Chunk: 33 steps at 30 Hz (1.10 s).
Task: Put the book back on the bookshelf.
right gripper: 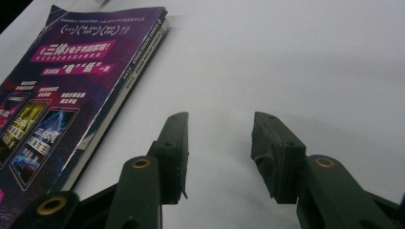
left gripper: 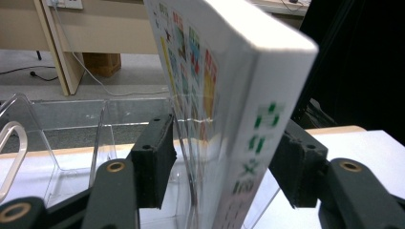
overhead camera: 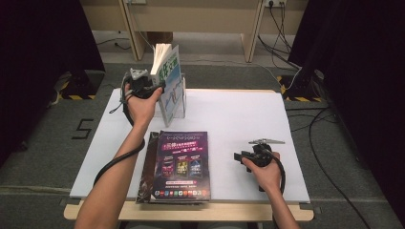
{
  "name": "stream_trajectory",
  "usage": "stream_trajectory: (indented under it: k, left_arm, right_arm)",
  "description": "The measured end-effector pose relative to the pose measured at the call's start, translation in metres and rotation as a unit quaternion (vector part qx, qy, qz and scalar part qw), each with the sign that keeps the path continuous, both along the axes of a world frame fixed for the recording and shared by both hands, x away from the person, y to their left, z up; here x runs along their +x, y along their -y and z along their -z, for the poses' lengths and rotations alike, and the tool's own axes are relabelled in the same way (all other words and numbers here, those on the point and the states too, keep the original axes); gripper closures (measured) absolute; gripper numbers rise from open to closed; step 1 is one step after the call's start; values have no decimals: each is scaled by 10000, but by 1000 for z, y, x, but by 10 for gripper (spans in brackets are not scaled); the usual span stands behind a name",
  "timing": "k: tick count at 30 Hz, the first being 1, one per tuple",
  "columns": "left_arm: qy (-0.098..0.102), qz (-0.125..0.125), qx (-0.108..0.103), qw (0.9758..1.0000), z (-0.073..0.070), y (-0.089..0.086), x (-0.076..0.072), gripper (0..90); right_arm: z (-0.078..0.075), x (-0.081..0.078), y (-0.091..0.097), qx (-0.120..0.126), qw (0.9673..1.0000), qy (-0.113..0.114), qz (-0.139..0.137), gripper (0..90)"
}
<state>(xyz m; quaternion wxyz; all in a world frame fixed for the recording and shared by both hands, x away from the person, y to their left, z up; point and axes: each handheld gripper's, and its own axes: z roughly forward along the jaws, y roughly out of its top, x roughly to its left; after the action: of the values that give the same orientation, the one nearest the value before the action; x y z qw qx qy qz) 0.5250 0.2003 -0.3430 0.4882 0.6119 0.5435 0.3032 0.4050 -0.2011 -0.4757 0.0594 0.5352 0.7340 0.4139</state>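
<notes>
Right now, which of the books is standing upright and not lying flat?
The white book with green lettering, standing in the clear rack at the table's far edge between the left tool's jaws. The purple-covered ones lie flat, stacked near the front.

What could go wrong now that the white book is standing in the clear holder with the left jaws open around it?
The white book stands tilted in the clear holder, so it may lean further or tip once the left gripper backs off. Its pads sit close on both sides, so pulling back crookedly could snag the cover and drag the light holder along.
</notes>
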Motion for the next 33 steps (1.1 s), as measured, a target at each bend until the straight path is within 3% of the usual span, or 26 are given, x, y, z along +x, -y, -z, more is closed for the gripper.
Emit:
stream_trajectory:
  k: [12, 21, 25, 27, 33]
  left_arm:
    - [-119, 138, -201, 9996, 11, -14, -15, 392]
    - [-269, 228, -168, 9992, 19, -25, -30, 390]
    - [-406, 299, -154, 9986, 27, -29, -38, 397]
    - [-595, 358, -143, 9975, 34, -33, -45, 408]
    - [-798, 404, -136, 9959, 45, -39, -56, 429]
  right_arm:
    - [-2, -1, -3, -13, 10000, 31, -17, 577]
    - [-7, -1, -8, -46, 9999, 105, -69, 576]
    - [-11, -2, -12, -45, 9999, 111, -84, 577]
    - [-13, -1, -15, -69, 9998, 136, -111, 580]
    - [-17, 1, -22, -123, 9996, 185, -186, 583]
